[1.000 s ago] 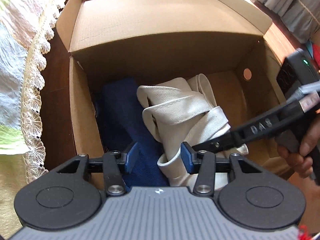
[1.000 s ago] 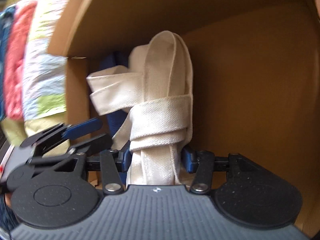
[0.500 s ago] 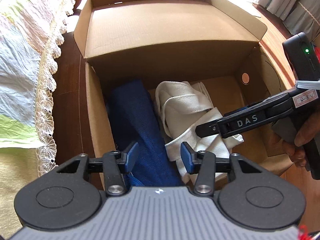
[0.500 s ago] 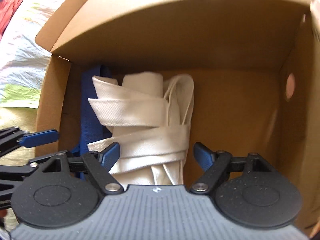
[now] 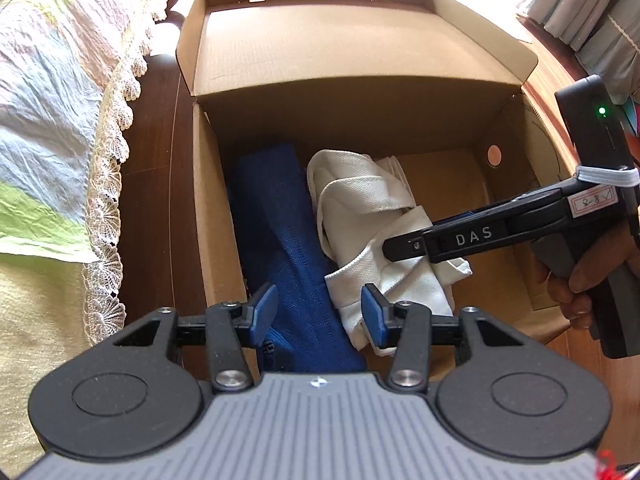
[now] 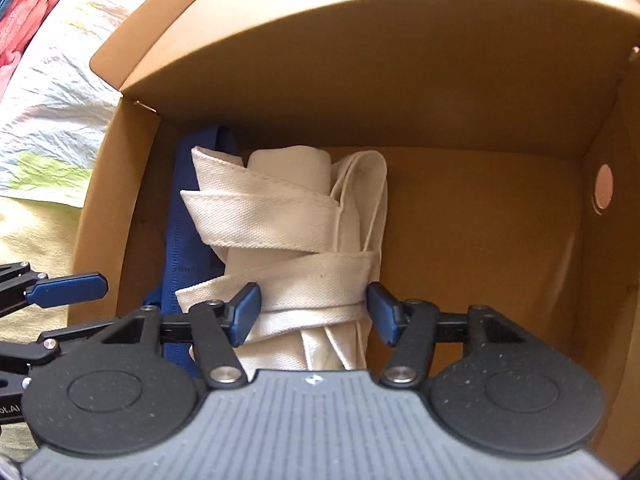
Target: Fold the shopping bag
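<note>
A folded cream canvas shopping bag (image 5: pixel 360 208) (image 6: pixel 288 216), wrapped by its own straps, lies in an open cardboard box (image 5: pixel 208 208) (image 6: pixel 480 220). Beside it on the left lies a folded blue bag (image 5: pixel 276 216) (image 6: pixel 188 240). My right gripper (image 6: pixel 313 312) hovers above the cream bag's near end, open, its pads clear of the cloth. In the left wrist view its black fingers (image 5: pixel 460 236) reach in from the right. My left gripper (image 5: pixel 319 312) is open and holds nothing, above the seam between the two bags; its fingers (image 6: pixel 68 290) show at the left edge.
A quilted bedspread with a lace hem (image 5: pixel 60 120) lies left of the box, across a strip of dark wooden floor (image 5: pixel 160 160). The box's far flap (image 5: pixel 340 40) stands open. Curtains (image 5: pixel 580 12) hang at the far right. A person's hand (image 5: pixel 576 284) grips the right tool's handle.
The right gripper let go of the cream bag and rose out of the box, its jaws now wider. The left gripper also rose. The cream bag now rests inside the box.
</note>
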Tool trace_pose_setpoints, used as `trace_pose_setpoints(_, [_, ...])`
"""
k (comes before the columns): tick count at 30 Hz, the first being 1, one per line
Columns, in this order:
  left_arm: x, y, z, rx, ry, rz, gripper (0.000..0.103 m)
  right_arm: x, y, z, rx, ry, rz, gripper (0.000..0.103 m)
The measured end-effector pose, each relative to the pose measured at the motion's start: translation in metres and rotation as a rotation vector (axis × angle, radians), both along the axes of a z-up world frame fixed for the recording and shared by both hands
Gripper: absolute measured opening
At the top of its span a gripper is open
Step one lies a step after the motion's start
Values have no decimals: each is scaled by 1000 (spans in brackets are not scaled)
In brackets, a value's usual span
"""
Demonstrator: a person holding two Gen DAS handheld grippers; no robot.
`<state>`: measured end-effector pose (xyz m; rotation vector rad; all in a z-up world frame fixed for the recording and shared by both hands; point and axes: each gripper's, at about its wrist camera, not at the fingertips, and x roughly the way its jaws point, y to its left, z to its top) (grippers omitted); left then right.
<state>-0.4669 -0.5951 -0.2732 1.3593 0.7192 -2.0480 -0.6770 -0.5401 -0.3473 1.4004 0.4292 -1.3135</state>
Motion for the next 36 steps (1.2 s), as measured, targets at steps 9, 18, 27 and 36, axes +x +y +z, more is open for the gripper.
trace_pose_setpoints(9, [19,29,18,-10,26,57,52,-21,27,20,20,-7,-78,65])
trace_pose_setpoints(18, [43,62,35,9,48,167,52,-8,48,32,-8,61,-132,70])
trace_pose_setpoints(27, [58,111,66,-54,27,231,61,41,88,77,-122,160,-66,70])
trace_pose_setpoints(36, [66,145,101,-109,51,290,71,68,155,141,-202,254,-27,77])
